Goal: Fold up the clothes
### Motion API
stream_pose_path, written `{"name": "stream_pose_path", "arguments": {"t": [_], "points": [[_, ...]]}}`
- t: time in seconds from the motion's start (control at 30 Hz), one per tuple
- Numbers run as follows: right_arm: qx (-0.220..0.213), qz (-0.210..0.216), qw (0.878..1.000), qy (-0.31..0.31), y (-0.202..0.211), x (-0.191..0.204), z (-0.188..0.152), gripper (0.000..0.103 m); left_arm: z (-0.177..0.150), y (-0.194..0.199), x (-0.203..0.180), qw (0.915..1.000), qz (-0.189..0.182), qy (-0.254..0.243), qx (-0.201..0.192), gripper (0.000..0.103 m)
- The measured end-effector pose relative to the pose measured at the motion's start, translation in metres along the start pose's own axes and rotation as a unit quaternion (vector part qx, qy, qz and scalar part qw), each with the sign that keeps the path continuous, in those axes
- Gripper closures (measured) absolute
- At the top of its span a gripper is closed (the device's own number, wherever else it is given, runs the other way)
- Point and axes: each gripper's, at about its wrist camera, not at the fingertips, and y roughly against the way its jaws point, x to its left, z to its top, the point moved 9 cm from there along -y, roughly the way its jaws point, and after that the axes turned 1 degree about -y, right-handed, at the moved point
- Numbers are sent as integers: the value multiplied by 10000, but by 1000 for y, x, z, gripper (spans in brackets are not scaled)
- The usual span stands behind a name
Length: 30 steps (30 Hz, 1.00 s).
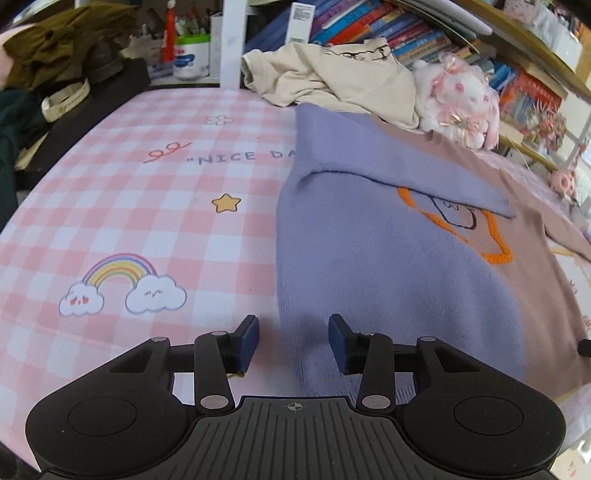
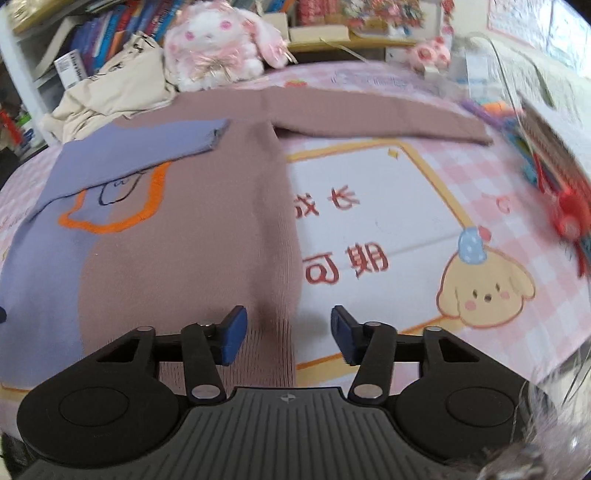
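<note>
While both grippers hang low over the bed, a sweater (image 1: pixel 388 266) lies spread flat on the pink checked sheet (image 1: pixel 147 221). Its one half is lilac and its other half dusty mauve, with an orange-outlined star (image 2: pixel 110 206) stitched on the chest. The lilac sleeve (image 2: pixel 147 147) is folded across the chest and covers part of that star; the mauve sleeve (image 2: pixel 369 118) stretches straight out sideways over the sheet.

At the lilac corner of the hem sits the left gripper (image 1: pixel 293 341). Its blue pads stand partly open, one over the bare sheet and one over the knit, with the sweater's side edge running between them. The pads do not press on the fabric.

Over the mauve corner of the hem is the right gripper (image 2: pixel 288 338), its jaws likewise partly open. The ribbed hem edge lies between the pads, one pad above the knit and the other above the sheet's printed panel, and nothing is pinched.

Beyond the sweater's collar lie a crumpled cream garment (image 1: pixel 332 77) and, just beside it, a white and pink plush rabbit (image 2: pixel 214 44). Shelves of books (image 1: pixel 388 29) stand behind them.
</note>
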Motion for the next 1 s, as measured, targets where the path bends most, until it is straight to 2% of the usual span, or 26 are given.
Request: {"name": "stream_pose_path", "arguments": {"t": [0.07, 0.2, 0.23, 0.3, 0.37, 0.47, 0.57, 0.7, 0.8, 0.9, 1.0], "points": [[30, -2, 10000, -29, -1, 0, -2, 65, 2, -3, 0, 10000, -49, 20, -19, 64], [10, 90, 9999, 108, -1, 9, -4, 86, 9, -10, -5, 9998, -172, -39, -39, 64], [5, 99, 9999, 141, -1, 12, -5, 87, 11, -11, -5, 9998, -174, -80, -49, 71], [-13, 100, 9997, 244, -2, 16, -4, 91, 12, -12, -4, 9998, -157, -91, -69, 95], [-22, 56, 9993, 370, -2, 20, -3, 92, 12, -12, 0, 9997, -229, 35, -79, 99], [27, 133, 9985, 526, -5, 29, -2, 92, 8, -6, 10, 9996, -220, 144, -112, 99], [81, 408, 9966, 711, -8, 49, -2, 93, 3, 0, 26, 9994, -94, 301, -113, 99], [89, 598, 9923, 1079, -8, 76, -6, 93, 4, 4, 48, 9993, 195, 297, -130, 99], [240, 757, 9929, 890, -8, 83, -10, 93, 6, 5, 61, 9986, 229, 460, -95, 99], [209, 744, 9929, 902, -7, 84, -12, 93, 5, 5, 63, 9988, 184, 444, -105, 95], [149, 646, 9935, 926, -5, 83, -13, 91, 3, 10, 62, 9988, 290, 360, -127, 92]]}}
